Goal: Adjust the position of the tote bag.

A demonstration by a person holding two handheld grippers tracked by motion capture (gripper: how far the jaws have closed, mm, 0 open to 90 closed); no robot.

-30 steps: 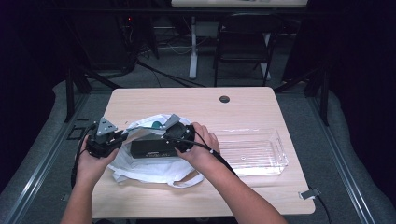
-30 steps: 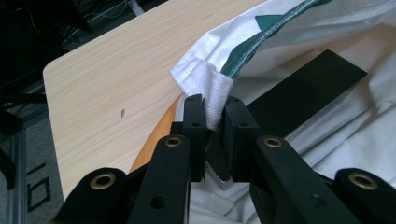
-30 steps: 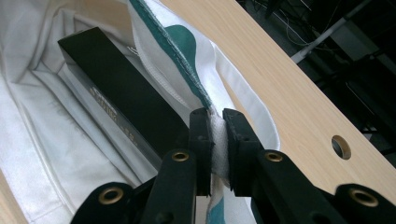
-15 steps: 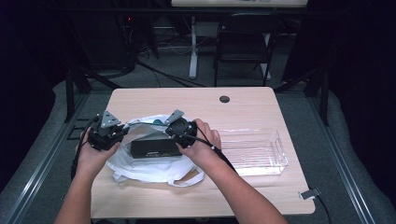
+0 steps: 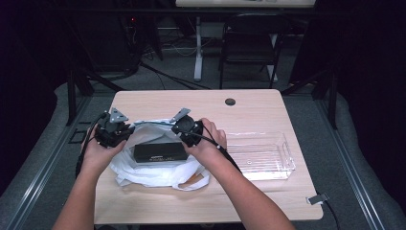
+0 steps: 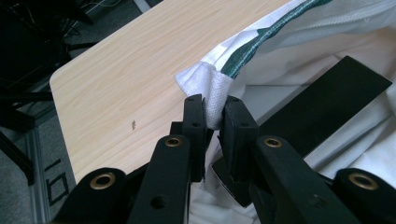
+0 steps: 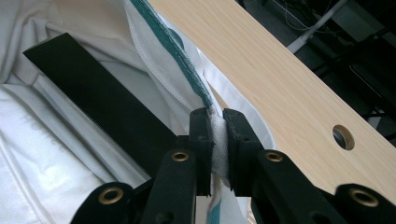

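Pinching the white bag point(image 5: 158, 170) at two spots on its rim, both grippers are clenched on fabric. In the left gripper view, the left gripper point(image 6: 213, 116) clamps a folded white corner of the rim beside the green stripe. In the right gripper view, the right gripper point(image 7: 216, 133) grips the hem just below the green trim. The bag lies at the centre-left of the table point(image 5: 268, 108) in the high view, with a black box point(image 5: 159, 152) lying on it between the grippers. A clear tray point(image 5: 262, 155) sits just right of the bag.
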